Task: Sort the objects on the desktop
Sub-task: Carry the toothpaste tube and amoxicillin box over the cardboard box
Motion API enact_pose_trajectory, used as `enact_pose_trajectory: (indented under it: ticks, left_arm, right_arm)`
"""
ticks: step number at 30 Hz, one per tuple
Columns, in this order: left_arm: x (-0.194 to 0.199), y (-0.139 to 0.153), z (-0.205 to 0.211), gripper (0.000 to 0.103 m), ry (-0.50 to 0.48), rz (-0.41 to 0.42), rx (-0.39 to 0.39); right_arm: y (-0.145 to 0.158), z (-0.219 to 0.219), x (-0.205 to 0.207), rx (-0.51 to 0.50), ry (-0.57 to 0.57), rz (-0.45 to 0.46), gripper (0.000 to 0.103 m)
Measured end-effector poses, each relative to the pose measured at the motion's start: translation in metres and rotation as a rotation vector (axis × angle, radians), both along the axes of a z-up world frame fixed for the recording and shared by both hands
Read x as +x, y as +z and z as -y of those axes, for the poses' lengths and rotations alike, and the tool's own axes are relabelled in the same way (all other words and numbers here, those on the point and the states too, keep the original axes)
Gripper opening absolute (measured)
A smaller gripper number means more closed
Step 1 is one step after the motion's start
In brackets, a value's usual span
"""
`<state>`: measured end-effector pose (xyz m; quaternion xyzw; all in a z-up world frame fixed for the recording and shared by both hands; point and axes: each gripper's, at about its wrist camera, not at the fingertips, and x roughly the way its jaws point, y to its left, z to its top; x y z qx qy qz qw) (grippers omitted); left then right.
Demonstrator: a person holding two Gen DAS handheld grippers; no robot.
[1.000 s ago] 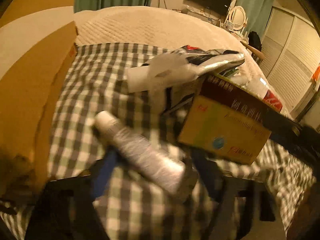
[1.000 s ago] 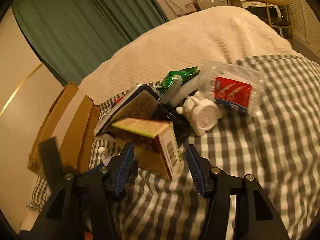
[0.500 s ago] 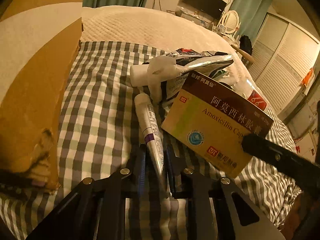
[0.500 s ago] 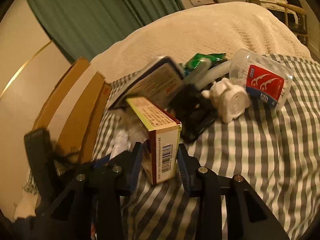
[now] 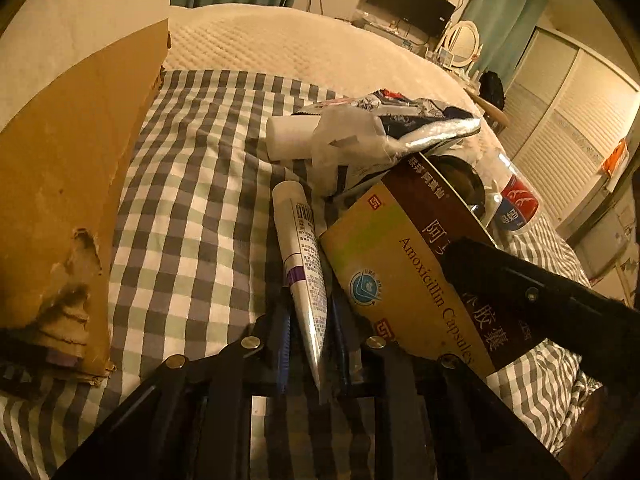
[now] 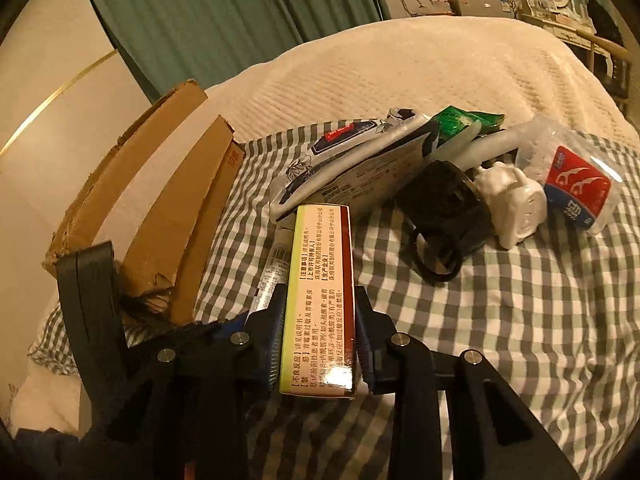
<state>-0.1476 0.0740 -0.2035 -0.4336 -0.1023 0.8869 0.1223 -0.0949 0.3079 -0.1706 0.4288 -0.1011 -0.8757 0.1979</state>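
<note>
Grippers holding two items over the checked cloth [image 6: 500, 300].
Left gripper [image 5: 310, 344] is pinching the white tube [image 5: 302, 248]; right gripper [image 6: 318, 336] is clamping the amoxicillin box [image 6: 320, 292], near the cardboard box [image 6: 160, 208] at left.

- Warm, dim yellowish light fills the room.
- A checked cloth [image 5: 192, 208] lies under the grippers, over a cream quilted bedspread [image 5: 304, 44] that stretches ahead.
- Green curtains [image 6: 224, 20] hang beyond, ahead and left.
- A dark television [image 5: 410, 0] and a round mirror [image 5: 460, 42] stand far ahead.
- Louvred wardrobe doors [image 5: 568, 120] stand to the right.
</note>
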Motion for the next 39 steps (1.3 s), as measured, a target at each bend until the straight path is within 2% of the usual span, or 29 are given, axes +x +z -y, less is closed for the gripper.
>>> enact_pose_trajectory:
  ticks: [4, 9, 16, 21, 26, 28, 39]
  left_arm:
    - [0.007, 0.008, 0.001, 0.016, 0.007, -0.042, -0.018]
    - [0.028, 0.026, 0.002, 0.014, -0.017, -0.105, -0.04]
    - [0.051, 0.048, 0.004, 0.013, -0.065, -0.136, -0.04]
    - [0.066, 0.056, 0.009, 0.013, -0.064, -0.162, -0.038]
    - [0.076, 0.064, 0.009, 0.013, -0.074, -0.217, -0.05]
    - [0.073, 0.061, 0.008, 0.013, -0.077, -0.211, -0.057]
    - [0.045, 0.026, -0.008, 0.014, -0.11, -0.057, -0.114]
  right_arm:
    - [-0.003, -0.009, 0.001, -0.049, -0.028, 0.024, 0.029]
    - [0.011, -0.016, 0.016, -0.013, -0.096, -0.009, 0.029]
    - [0.034, -0.022, 0.045, 0.027, -0.211, -0.055, 0.029]
    - [0.041, -0.03, 0.073, 0.022, -0.245, -0.046, 0.029]
    - [0.05, -0.031, 0.08, 0.014, -0.257, -0.066, 0.029]
    - [0.051, -0.031, 0.081, 0.01, -0.252, -0.072, 0.029]
    - [0.035, -0.042, 0.07, -0.021, -0.245, -0.032, 0.029]
